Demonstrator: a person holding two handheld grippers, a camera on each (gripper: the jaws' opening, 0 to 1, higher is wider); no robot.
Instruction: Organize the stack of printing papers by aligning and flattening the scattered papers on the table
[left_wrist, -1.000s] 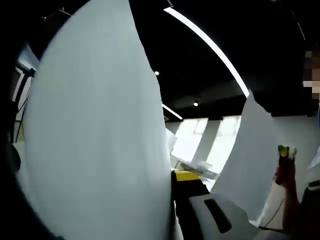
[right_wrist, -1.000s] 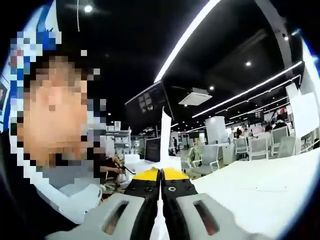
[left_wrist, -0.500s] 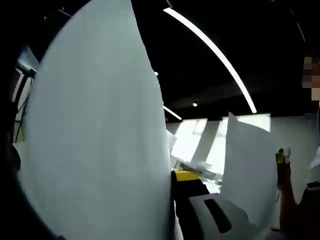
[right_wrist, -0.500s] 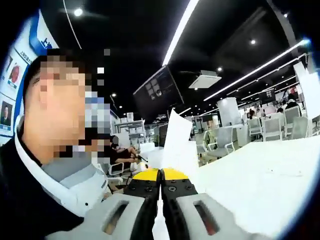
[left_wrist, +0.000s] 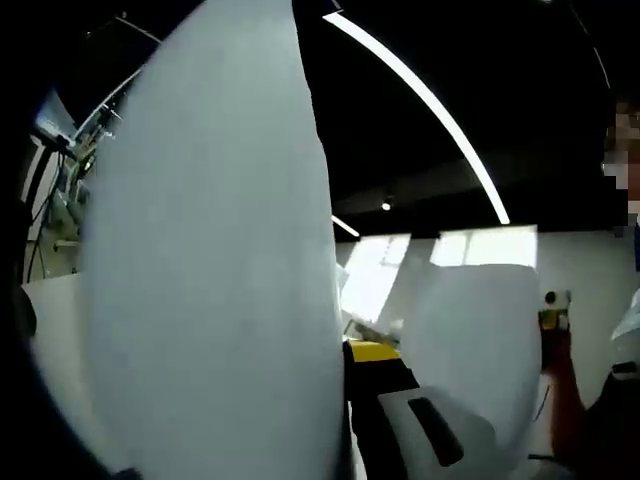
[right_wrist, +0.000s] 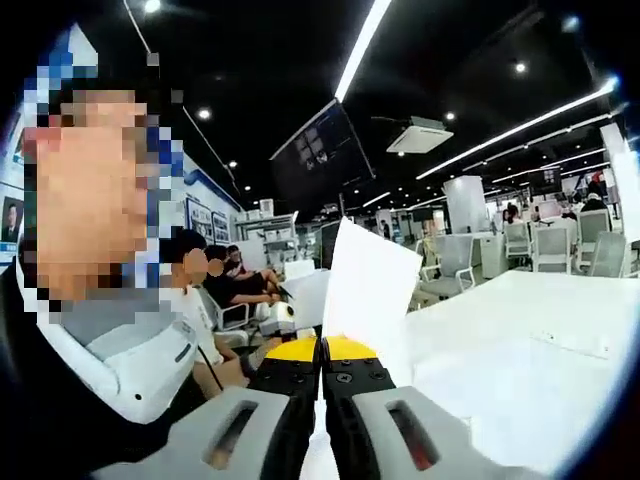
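Left gripper (left_wrist: 350, 352) is clamped on a raised sheet (left_wrist: 210, 260) that covers its left jaw. Right gripper (right_wrist: 322, 350) is clamped on a second sheet (right_wrist: 365, 290), held upright above the white table (right_wrist: 520, 350). A seated person (right_wrist: 225, 290) is behind it.

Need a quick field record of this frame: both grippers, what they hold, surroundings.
left hand-held gripper: shut on paper, jaws pinching its edge
left paper: large white sheet, held upright, close to the lens
right hand-held gripper: shut on paper
right paper: white sheet, rising from the jaws, tilted right
table: white, to the right of the right gripper
background: office chairs, seated people, ceiling light strips
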